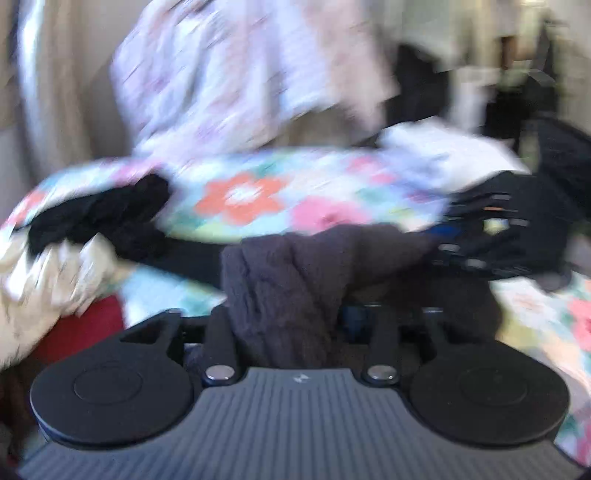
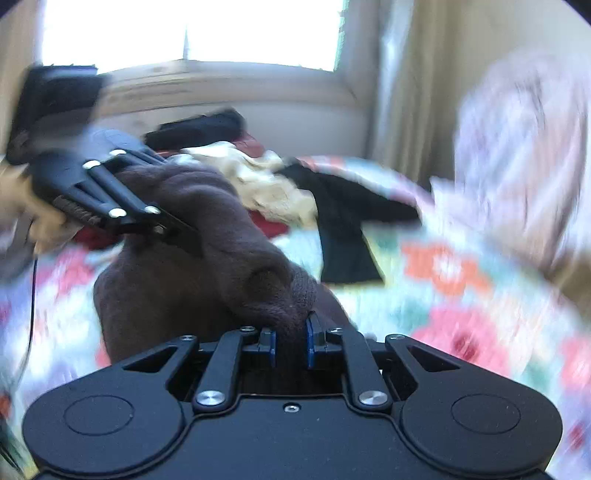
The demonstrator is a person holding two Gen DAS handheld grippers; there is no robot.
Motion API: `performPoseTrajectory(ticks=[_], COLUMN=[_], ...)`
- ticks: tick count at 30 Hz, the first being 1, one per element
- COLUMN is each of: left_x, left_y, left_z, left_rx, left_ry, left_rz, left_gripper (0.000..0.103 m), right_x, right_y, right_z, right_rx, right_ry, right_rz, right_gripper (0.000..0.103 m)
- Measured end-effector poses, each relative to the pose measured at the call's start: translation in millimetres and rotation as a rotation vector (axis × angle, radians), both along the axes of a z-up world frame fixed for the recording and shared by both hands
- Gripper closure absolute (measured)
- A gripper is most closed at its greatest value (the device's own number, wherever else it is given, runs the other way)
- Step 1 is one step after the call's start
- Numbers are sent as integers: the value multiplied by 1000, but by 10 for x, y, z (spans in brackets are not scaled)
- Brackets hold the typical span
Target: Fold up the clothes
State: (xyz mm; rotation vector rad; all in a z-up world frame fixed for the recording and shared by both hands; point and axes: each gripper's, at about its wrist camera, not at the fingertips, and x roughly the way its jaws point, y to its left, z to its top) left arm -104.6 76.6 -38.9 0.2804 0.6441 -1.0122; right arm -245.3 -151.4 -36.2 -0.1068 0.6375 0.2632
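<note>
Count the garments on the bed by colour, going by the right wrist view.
Brown knit garment: 1
Cream garment: 1
Black garments: 2
Red garment: 1
Total: 5

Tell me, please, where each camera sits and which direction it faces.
Left wrist view: on the left gripper, looking over a dark brown knitted garment toward the floral bedspread; the right gripper shows.
Right wrist view: on the right gripper, facing a bright window; the left gripper and a hand show.
Shared: both grippers, garment, bedspread.
</note>
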Motion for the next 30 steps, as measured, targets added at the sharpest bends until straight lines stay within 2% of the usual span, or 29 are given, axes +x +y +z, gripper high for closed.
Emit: performPoseTrajectory(ticks=[3, 5, 6, 8, 9, 11, 13, 15, 16, 18, 19, 21, 23, 27, 29, 30], left_x=[293, 281, 256, 146, 78, -27, -136, -219, -240, -281, -269, -220, -102, 153, 257, 282], left_y=[-172, -71, -7, 85, 143, 259, 379, 425, 372, 265, 169, -17, -205, -461, -543, -543], left_z=[-272, -281, -260, -193, -140, -18, 81, 138, 126, 101, 51, -63, -199, -402, -458, -457], left_rx=[129, 116, 103, 133, 132, 87, 37, -16, -16, -14, 3, 29, 87, 176, 203, 206], left_ry=[-10, -3, -8, -97, -151, -204, -204, -160, -126, -58, -27, 8, 13, 49, 75, 89], left_rz=[115, 139, 141, 152, 158, 141, 132, 76, 35, -45, -54, -61, -21, 46, 58, 63], left_gripper=[47, 46, 46, 46, 45, 42, 36, 37, 41, 61, 74, 75, 75, 74, 74, 74], right_x=[278, 412, 425, 439, 423, 355, 225, -15, -126, -305, -372, -440, -417, -302, -257, -231], right_y=[-80, -139, -175, -266, -309, -318, -335, -342, -290, -155, -75, 68, 124, -127, -370, -525], right_z=[-228, -412, -450, -479, -450, -365, -181, 3, 64, 120, 111, 25, -140, -493, -648, -726], right_rx=[-47, -11, 6, 58, 83, 73, 67, 121, 152, 192, 200, 206, 197, 92, 101, 166], right_ry=[30, 106, 111, 125, 130, 137, 114, 50, 22, -17, -30, -16, 3, 51, 106, 127], right_rz=[-62, -79, -108, -171, -205, -260, -328, -388, -382, -353, -334, -307, -317, -495, -588, -610], right_gripper=[87, 86, 80, 71, 62, 59, 57, 55, 55, 55, 55, 53, 52, 51, 51, 52])
